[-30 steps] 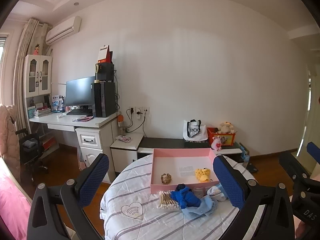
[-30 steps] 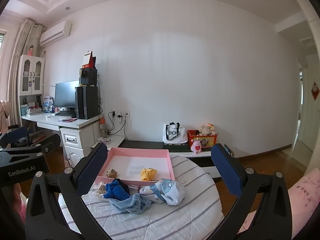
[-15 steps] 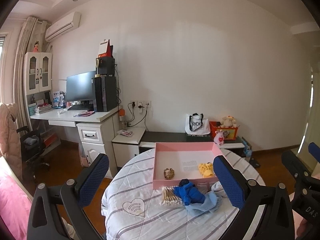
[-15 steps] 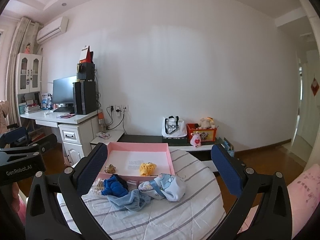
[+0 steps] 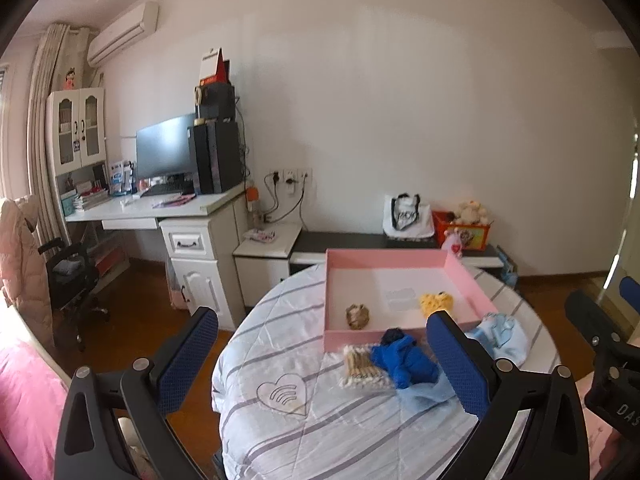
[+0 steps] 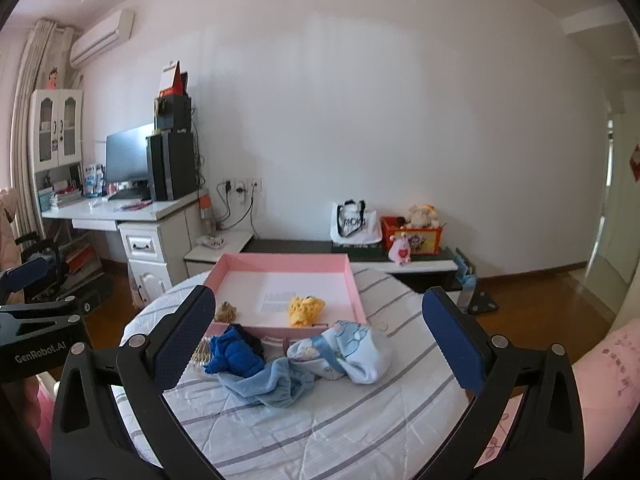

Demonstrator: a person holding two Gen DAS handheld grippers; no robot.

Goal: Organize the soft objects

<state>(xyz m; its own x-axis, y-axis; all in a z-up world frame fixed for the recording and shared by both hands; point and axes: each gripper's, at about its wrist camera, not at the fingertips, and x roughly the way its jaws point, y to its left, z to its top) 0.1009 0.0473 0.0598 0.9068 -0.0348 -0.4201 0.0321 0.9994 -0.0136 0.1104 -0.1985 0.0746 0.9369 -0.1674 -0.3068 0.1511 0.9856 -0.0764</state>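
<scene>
both hand-held grippers, left and right, spread wide, holding nothing.

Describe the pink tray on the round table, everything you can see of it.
The pink tray is a shallow, rectangular, open-topped box with low pink walls and a white floor, seemingly cardboard. It lies flat on the striped cloth, toward the table's far side. Inside rest a yellow knitted item, a small brown item and a faint printed patch on the floor. A bright blue garment and a pale blue printed piece lie against its near wall.
</scene>
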